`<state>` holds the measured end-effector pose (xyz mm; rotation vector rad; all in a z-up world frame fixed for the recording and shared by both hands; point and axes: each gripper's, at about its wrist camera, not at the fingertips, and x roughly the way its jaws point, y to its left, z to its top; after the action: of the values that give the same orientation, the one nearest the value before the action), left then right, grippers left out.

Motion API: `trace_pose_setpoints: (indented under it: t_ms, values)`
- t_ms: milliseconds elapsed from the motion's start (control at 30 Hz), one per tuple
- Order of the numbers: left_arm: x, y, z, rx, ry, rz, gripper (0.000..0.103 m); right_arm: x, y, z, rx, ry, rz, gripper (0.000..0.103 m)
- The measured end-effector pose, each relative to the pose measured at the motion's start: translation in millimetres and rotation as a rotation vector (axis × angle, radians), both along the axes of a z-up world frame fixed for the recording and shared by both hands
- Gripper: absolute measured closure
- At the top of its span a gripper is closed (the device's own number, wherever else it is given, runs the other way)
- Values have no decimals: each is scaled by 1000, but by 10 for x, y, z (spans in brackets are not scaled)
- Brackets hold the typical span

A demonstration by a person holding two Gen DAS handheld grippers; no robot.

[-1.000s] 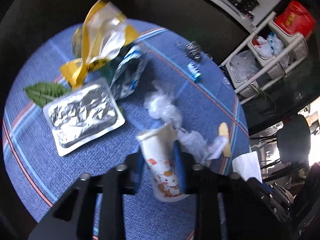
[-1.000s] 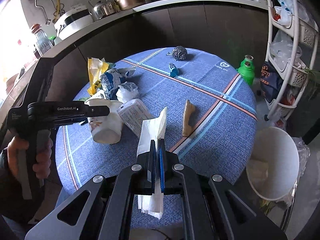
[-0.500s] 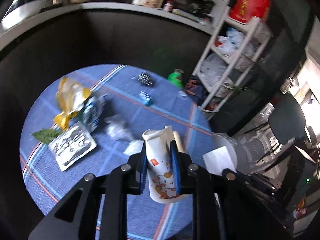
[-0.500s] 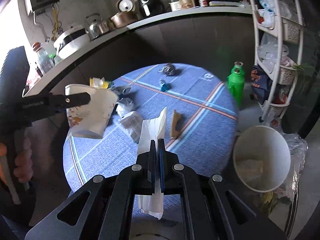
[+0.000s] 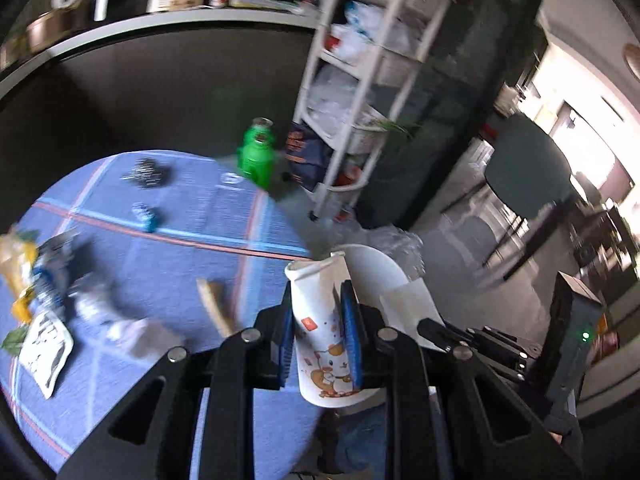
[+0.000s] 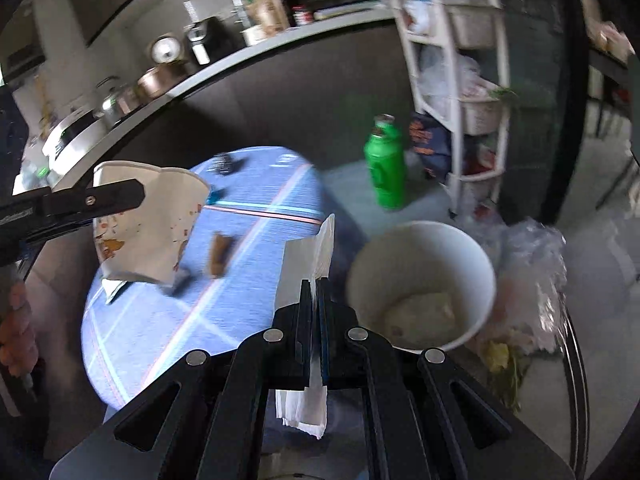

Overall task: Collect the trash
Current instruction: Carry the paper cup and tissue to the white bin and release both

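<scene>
My left gripper is shut on a white paper cup with cartoon prints, held in the air over the table's right edge; the cup also shows in the right wrist view. My right gripper is shut on a folded white tissue, held just left of the white trash bin. The bin stands on the floor beside the table and shows behind the cup in the left wrist view. It holds some trash at the bottom.
On the round blue table lie wrappers, a foil tray, crumpled plastic, a wooden stick, a blue clip and a steel scrubber. A green bottle and white shelf rack stand behind.
Both grippers have swung right, toward the bin. The cup was lifted off the table and now hangs near the table's edge. The tissue now sits next to the bin's rim.
</scene>
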<state>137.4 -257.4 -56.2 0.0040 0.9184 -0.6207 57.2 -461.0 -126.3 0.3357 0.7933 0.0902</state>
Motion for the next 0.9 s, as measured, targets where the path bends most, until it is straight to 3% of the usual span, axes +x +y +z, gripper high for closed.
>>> trace_pose_setpoints:
  t_ms: [333, 733, 833, 900]
  values:
    - [257, -852, -434, 50, 52, -145, 80, 250, -556, -536, 36, 82, -112, 100]
    - [725, -1428, -1242, 174, 160, -181, 78, 672, -890, -991, 42, 126, -154, 100]
    - [809, -1518, -1365, 202, 162, -186, 76, 812, -942, -1098, 31, 123, -143, 100]
    - [845, -1567, -1408, 217, 158, -190, 66, 868, -942, -1139, 4, 114, -125, 97]
